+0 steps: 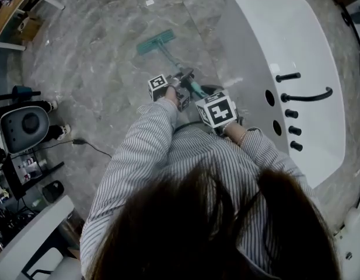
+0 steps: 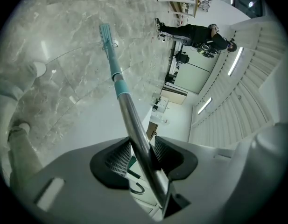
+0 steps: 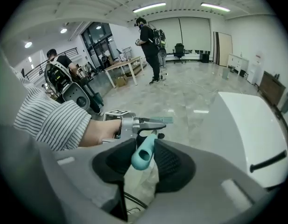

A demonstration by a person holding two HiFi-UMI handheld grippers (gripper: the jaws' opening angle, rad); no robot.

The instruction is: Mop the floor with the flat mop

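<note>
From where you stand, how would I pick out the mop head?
Start at the big white bathtub on the right. Left of it, on the grey marble floor, lies the mop head. It is the only flat teal rectangle, on a long pole.

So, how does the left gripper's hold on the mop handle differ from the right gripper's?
The left gripper is shut on the silver metal part of the mop handle; the right gripper is shut on its teal end grip. In the head view, the left gripper sits further down the handle, toward the mop head; the right gripper is nearer the person's body. Both clamp the same handle.
</note>
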